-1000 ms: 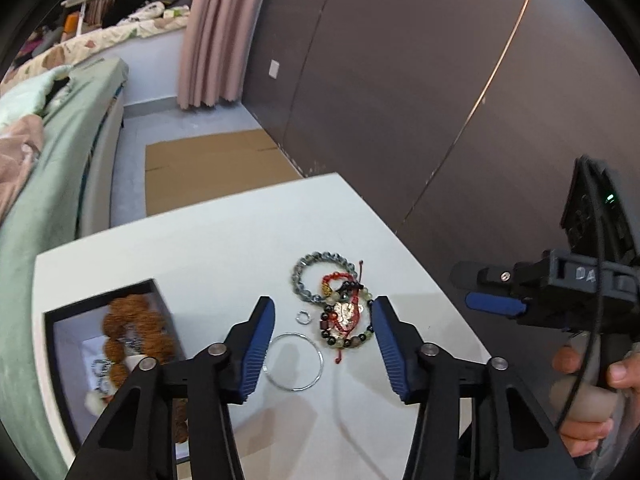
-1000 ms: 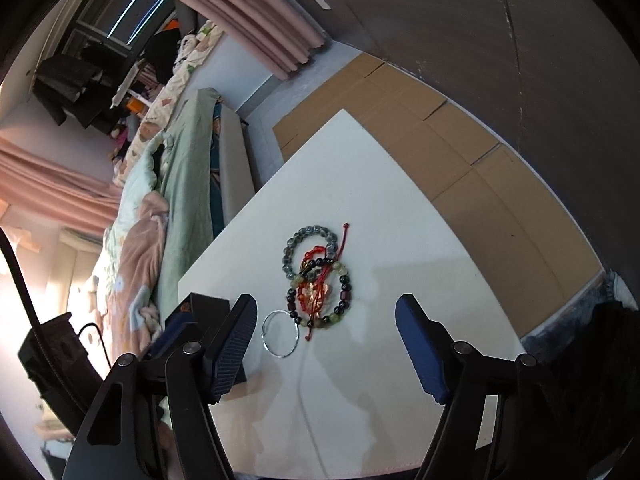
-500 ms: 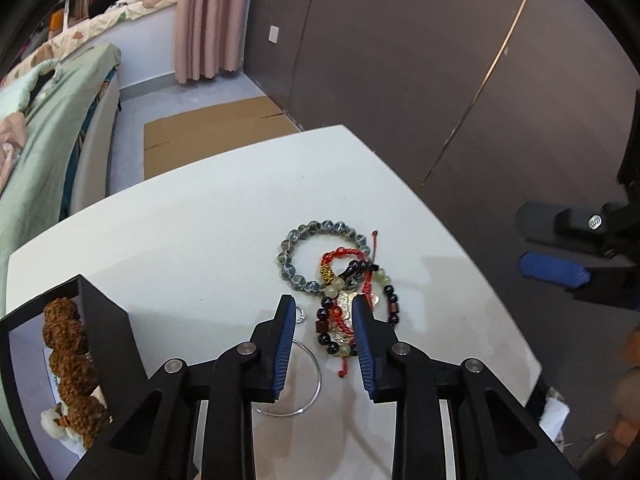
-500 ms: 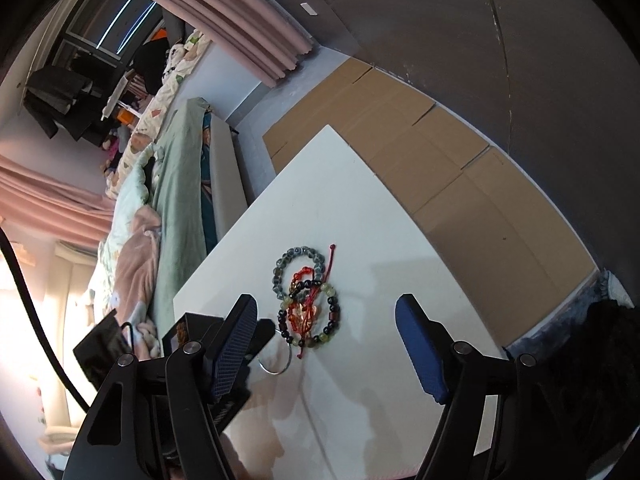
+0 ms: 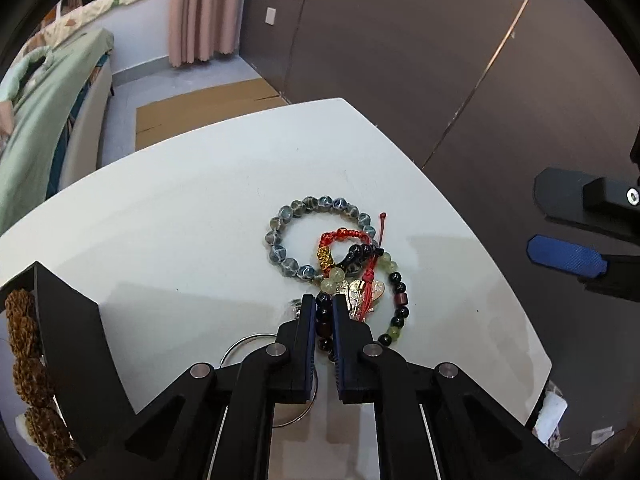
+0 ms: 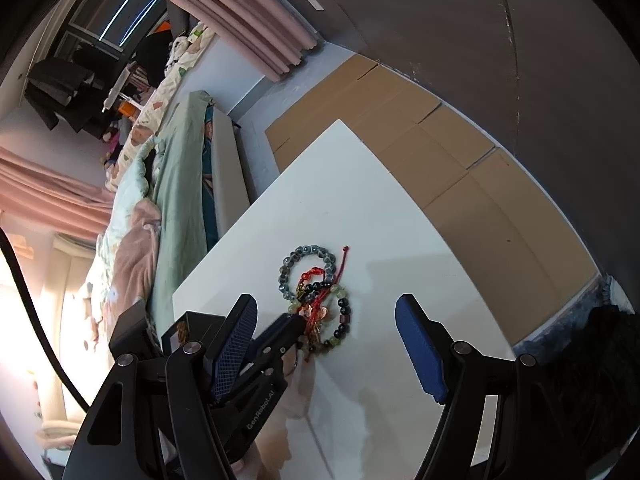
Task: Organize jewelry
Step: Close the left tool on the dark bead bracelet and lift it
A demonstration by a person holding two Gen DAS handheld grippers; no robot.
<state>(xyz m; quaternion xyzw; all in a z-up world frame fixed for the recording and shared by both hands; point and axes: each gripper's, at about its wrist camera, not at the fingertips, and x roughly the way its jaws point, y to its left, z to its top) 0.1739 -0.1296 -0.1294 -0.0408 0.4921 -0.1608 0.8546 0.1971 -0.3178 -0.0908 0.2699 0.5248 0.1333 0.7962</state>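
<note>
A pile of jewelry lies on the white table (image 5: 192, 208): a grey-blue bead bracelet (image 5: 280, 232), a red cord bracelet with gold charms (image 5: 344, 236), and a dark and green bead bracelet (image 5: 396, 308). My left gripper (image 5: 323, 308) is shut on the dark and green bead bracelet at its near side. A silver bangle (image 5: 240, 346) lies partly under the left gripper. In the right wrist view the pile (image 6: 316, 288) sits ahead of my right gripper (image 6: 326, 344), which is open and empty above the table, and the left gripper (image 6: 280, 336) reaches into the pile.
A black box (image 5: 68, 328) holding brown rough beads (image 5: 28, 360) stands at the table's left. Beyond the table are a bed (image 5: 36, 112), cardboard (image 5: 200, 108) on the floor and a dark wall (image 5: 440, 40). The table's right edge is close to the pile.
My left gripper moved forward to the pile and closed from wide open onto the dark and green bead bracelet. The right gripper stayed open and drew back a little.
</note>
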